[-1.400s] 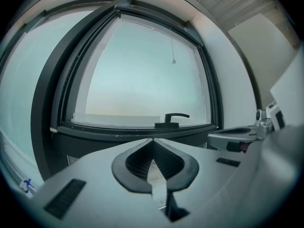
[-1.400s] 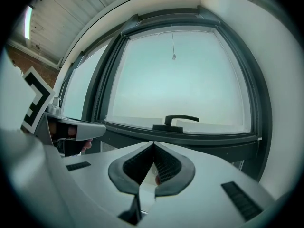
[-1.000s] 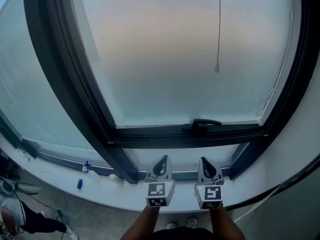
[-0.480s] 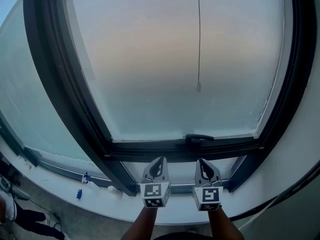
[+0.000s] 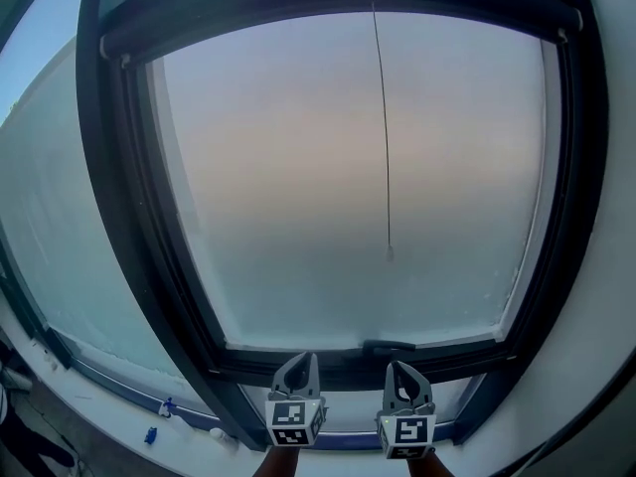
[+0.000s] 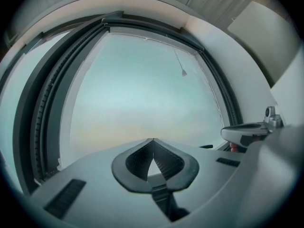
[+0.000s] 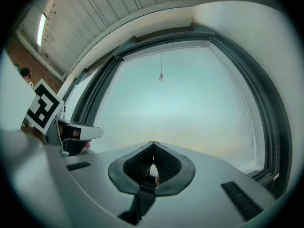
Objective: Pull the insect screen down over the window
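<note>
A dark-framed window (image 5: 129, 217) with frosted glass fills the head view. Across its top runs the dark screen housing (image 5: 338, 10), and a thin pull cord (image 5: 381, 127) hangs from it to a small end weight (image 5: 389, 254). The window handle (image 5: 390, 347) lies on the bottom frame. My left gripper (image 5: 300, 359) and right gripper (image 5: 400, 365) are side by side below the handle, both shut and empty, well under the cord's weight. In the left gripper view the weight (image 6: 184, 72) hangs high above my left gripper (image 6: 152, 140). In the right gripper view it (image 7: 161, 77) hangs above my right gripper (image 7: 153, 143).
A white sill (image 5: 109, 410) runs under the window, with small blue things (image 5: 149, 433) on it at the left. White wall (image 5: 596, 366) borders the frame on the right. A slatted ceiling with a strip light (image 7: 42, 30) shows in the right gripper view.
Both grippers have risen towards the window's bottom frame. The head view has tilted up, so the window's top and the whole cord now show.
</note>
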{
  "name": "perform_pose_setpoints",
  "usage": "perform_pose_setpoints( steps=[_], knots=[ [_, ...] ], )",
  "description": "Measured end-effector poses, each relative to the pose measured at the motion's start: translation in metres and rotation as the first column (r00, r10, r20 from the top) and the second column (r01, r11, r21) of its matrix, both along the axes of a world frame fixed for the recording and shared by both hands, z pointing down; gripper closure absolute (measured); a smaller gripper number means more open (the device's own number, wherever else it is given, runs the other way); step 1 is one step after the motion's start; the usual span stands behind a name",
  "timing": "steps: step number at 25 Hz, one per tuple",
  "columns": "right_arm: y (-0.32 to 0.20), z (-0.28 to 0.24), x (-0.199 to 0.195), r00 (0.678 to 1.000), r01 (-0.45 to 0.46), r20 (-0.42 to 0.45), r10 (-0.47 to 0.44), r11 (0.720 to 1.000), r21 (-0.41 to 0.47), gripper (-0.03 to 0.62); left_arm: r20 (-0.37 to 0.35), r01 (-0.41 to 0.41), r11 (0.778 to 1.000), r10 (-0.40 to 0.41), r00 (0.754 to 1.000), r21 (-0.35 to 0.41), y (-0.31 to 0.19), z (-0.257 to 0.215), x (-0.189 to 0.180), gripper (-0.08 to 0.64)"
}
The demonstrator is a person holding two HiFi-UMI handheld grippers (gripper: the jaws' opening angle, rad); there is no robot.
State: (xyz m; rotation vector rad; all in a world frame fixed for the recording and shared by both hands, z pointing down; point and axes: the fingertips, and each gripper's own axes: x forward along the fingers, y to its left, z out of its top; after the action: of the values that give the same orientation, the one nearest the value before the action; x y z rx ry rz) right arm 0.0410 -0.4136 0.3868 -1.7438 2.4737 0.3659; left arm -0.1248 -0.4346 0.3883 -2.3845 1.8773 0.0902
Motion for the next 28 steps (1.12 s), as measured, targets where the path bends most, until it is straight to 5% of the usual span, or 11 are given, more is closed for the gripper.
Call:
perform_pose_setpoints(
  steps=[10, 16, 23, 28],
  knots=[
    [-0.011, -0.037, -0.005, 0.985, 0.023, -0.172, -0.007, 0.995, 0.094, 0.589, 0.124, 0.039, 0.991, -0.055, 0.991, 0.125, -0.008, -0.057, -0.010, 0.557],
    [-0.025, -0.071, 0.010, 0.990, -0.029, -0.133, 0.045, 0.992, 0.120, 0.589, 0.209, 0.039, 0.982, -0.079, 0.975, 0.187, -0.017, -0.096, -0.014, 0.557],
    [-0.033, -0.136, 0.010, 0.972, -0.071, -0.198, 0.127, 0.960, 0.269, 0.589, 0.311, 0.036, 0.978, -0.100, 0.945, 0.204, -0.038, -0.133, -0.014, 0.557],
    [-0.033, -0.167, 0.019, 0.962, -0.089, -0.218, 0.166, 0.942, 0.323, 0.589, 0.417, 0.076, 0.967, -0.175, 0.892, 0.243, -0.046, -0.171, -0.018, 0.557]
  ],
)
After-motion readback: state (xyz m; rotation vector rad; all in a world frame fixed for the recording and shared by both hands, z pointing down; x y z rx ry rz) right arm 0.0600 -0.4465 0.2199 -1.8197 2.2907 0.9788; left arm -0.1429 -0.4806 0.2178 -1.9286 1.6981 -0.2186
